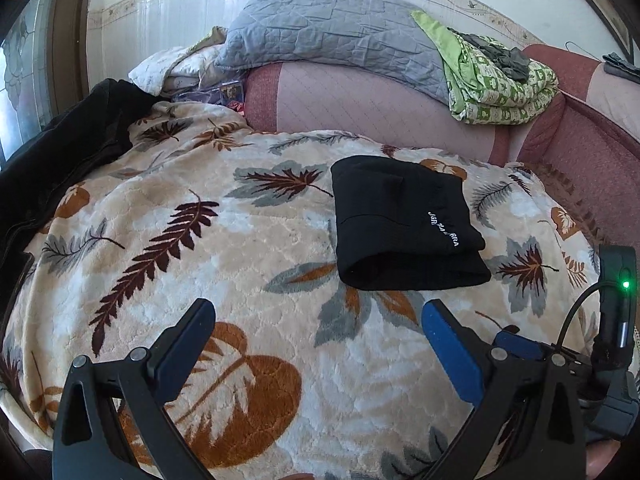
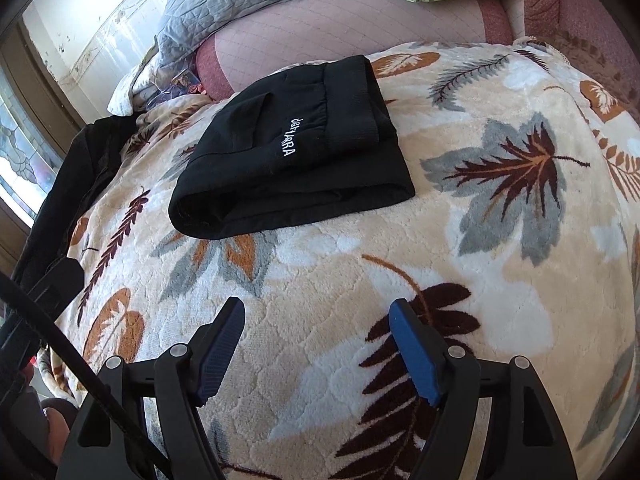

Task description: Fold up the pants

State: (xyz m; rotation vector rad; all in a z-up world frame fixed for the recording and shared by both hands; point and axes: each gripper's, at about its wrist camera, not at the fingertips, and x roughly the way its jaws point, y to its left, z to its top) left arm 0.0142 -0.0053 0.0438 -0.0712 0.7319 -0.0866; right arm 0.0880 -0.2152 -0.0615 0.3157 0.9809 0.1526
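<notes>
In the middle of the left wrist frame, a little right of centre, the black pants point(image 1: 404, 228) lie folded into a compact bundle on the leaf-patterned blanket point(image 1: 192, 240) that covers the bed; in the right wrist view the same bundle sits in the upper middle, its white lettering facing up and its waistband at the far end. The left gripper point(image 1: 318, 322) hangs at the bottom of its frame with its fingers wide apart and nothing between them, clear of the cloth. The right gripper point(image 2: 318, 326) likewise stands with its fingers apart over bare blanket, the pants well beyond its tips. The fold looks finished or nearly so, and the risk from here lies in disturbing it: the near edge shows loose rolled layers, so a finger that brushes or snags that edge could drag the top layer and spring the bundle open. The plush blanket is soft and uneven, so any press or nudge may tilt the stack rather than flatten it. A dark garment point(image 1: 60, 152) at the left edge lies well apart.
</notes>
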